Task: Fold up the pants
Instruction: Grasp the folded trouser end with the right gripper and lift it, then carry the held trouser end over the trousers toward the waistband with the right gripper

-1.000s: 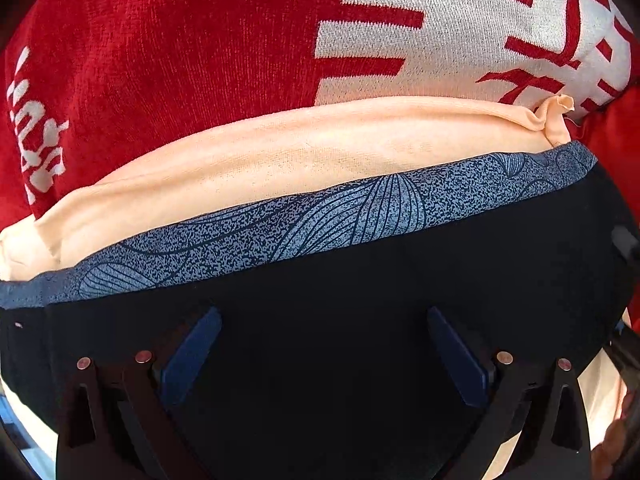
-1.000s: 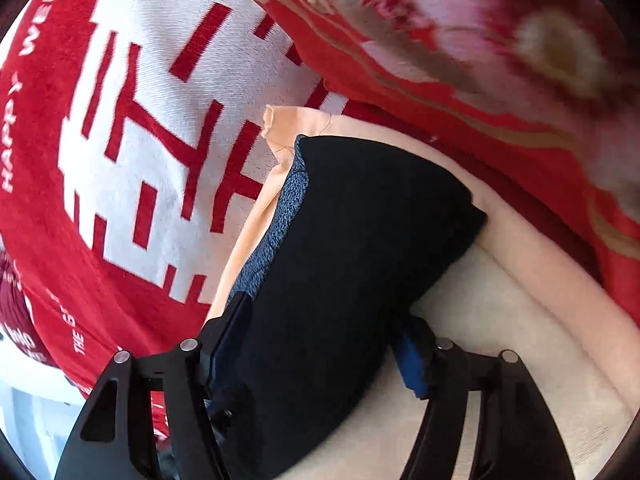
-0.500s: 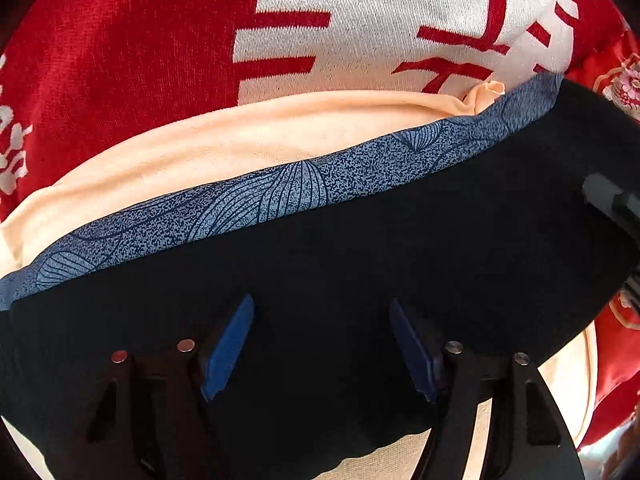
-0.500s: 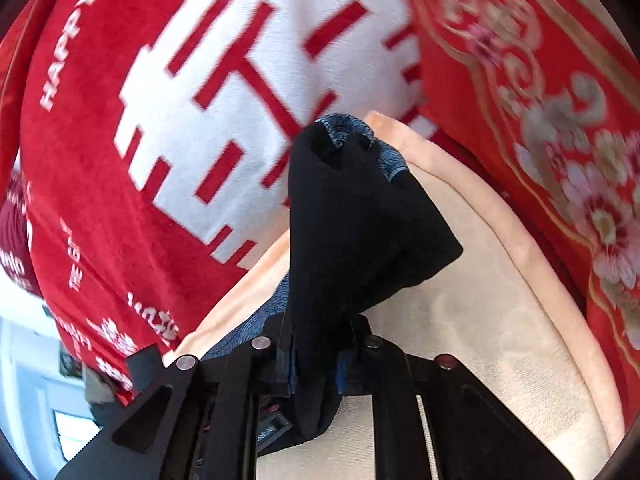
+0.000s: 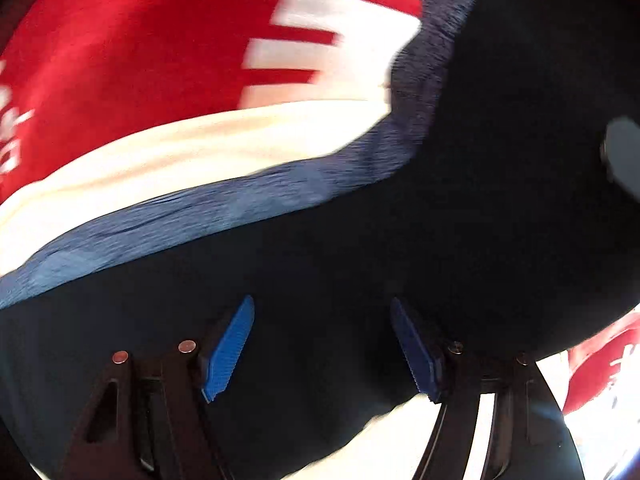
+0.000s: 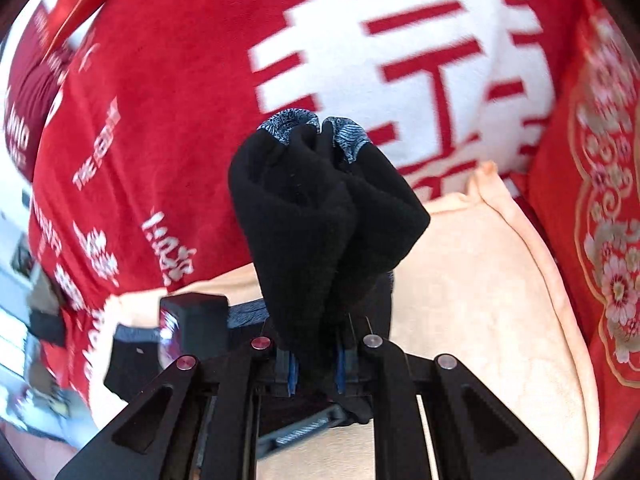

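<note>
Raised pants [image 6: 320, 216] (right claw [image 6: 316, 364] clamped)

This looks like a bedroom in a home. The work surface is soft bedding: a red blanket [image 6: 168, 128] woven with a large white double-happiness character and small lettering, a cream towel-like cloth [image 6: 488, 304] spread over it, and a red quilt [image 6: 600, 184] embroidered with flowers. A pale, blurred strip of room [image 6: 16, 320] shows past the bed's edge.

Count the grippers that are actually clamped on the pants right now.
1. The right gripper pinches a bunched fold of the pants. The left gripper has its jaws apart over the cloth.
</note>
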